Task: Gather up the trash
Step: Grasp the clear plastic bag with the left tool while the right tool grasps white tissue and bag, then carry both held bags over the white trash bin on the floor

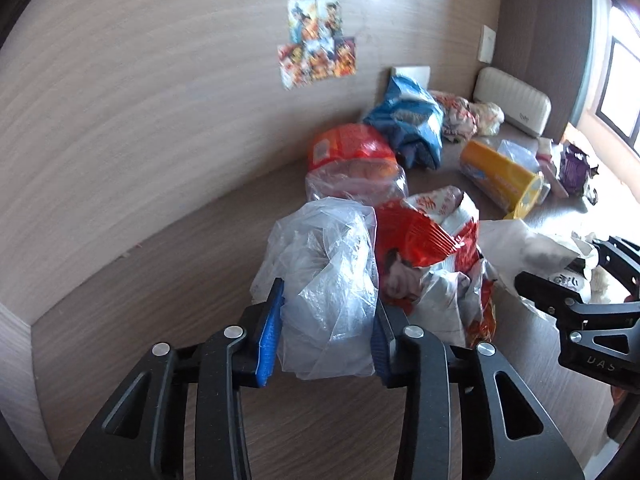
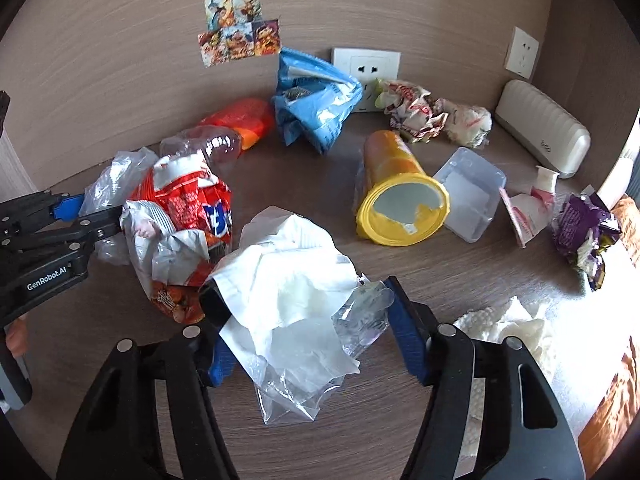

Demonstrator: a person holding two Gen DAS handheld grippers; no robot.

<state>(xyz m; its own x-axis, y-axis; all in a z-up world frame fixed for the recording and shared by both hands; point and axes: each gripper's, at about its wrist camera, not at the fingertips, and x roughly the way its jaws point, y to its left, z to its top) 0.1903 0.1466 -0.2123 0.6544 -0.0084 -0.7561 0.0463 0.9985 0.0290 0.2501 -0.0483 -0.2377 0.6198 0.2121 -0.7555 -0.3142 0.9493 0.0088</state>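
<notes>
- Close in, the left gripper (image 1: 328, 320) pinched a crumpled clear plastic bag (image 1: 324, 280), both blue pads pressed into its sides; the bag sat on the wood-grain tabletop (image 1: 160, 280) near the left wall.
- The right gripper (image 2: 308, 320) had a crumpled white paper wrapper (image 2: 288, 272) bunched with clear film between its fingers; both blue pads touched the bundle, which bulged above and spilled forward past them.
- Between the two grippers lay a red and white snack bag (image 2: 180, 216), creased and shiny, touching the clear bag.
- Open room: bare tabletop lay left of the left gripper up to the wall, and under both grippers toward the near edge. Ahead the surface was crowded.
- Farther out: an orange packet (image 1: 348, 148) behind a clear crushed bottle (image 2: 208, 144), then a blue bag (image 2: 316, 100) standing crumpled against the back wall.
- A yellow cylindrical can (image 2: 400, 196) lay on its side, its open mouth facing the right camera; just beside it was a clear plastic tray (image 2: 472, 196).
- Right wrist view alone showed a wall socket (image 2: 366, 64) behind the blue bag, a purple wrapper (image 2: 580, 228) at the right edge, and white tissue (image 2: 508, 324) in bright light near the right gripper.
- Both views showed a ribbed cream case (image 2: 544, 132) in the far right corner and picture stickers (image 1: 316, 44) on the wall.
</notes>
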